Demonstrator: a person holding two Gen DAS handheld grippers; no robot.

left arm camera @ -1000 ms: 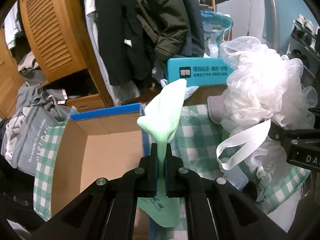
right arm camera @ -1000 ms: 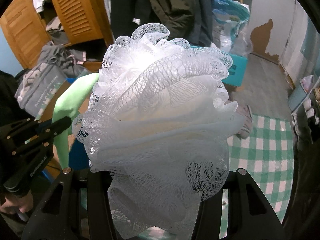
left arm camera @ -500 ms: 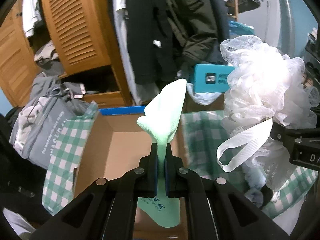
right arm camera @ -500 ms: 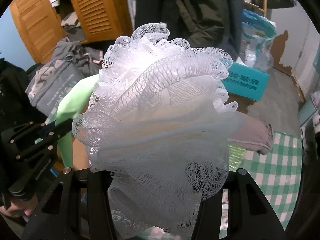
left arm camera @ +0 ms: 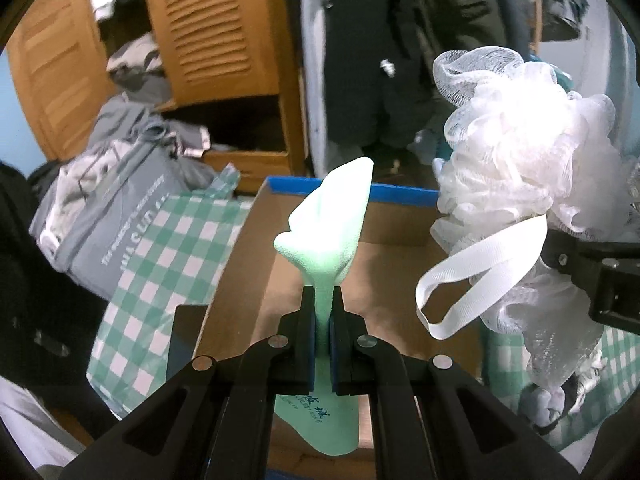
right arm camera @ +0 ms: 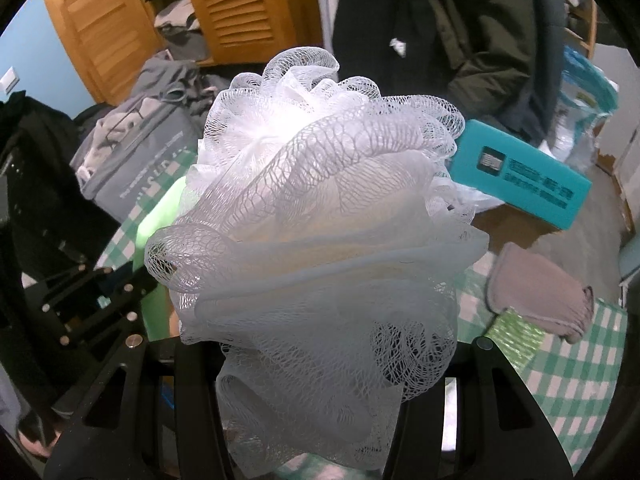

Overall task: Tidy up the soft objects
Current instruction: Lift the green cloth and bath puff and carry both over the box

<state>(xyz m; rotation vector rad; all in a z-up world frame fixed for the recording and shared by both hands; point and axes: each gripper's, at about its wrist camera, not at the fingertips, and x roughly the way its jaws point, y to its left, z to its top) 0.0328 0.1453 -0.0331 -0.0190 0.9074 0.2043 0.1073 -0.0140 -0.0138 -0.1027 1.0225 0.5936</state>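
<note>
Below the clamped left gripper (left arm camera: 323, 300), mid-frame in its view, an open cardboard box (left arm camera: 400, 216) with a blue rim sits on a green-and-white checked cloth (left arm camera: 172, 240); what its floor holds cannot be told. That gripper's jaws are pinched tight on a mint-green insole (left arm camera: 332, 220) with small unreadable print, while the right gripper (right arm camera: 316, 360) stands partly open, clasping a white mesh bath pouf (right arm camera: 320, 216). Louvred wooden wardrobe doors (left arm camera: 208, 28) and hanging dark coats (left arm camera: 360, 60) fill the upper frame, a grey lettered bag (left arm camera: 116, 216) lies left, and a teal box (right arm camera: 520, 176) with Chinese print lies right.
</note>
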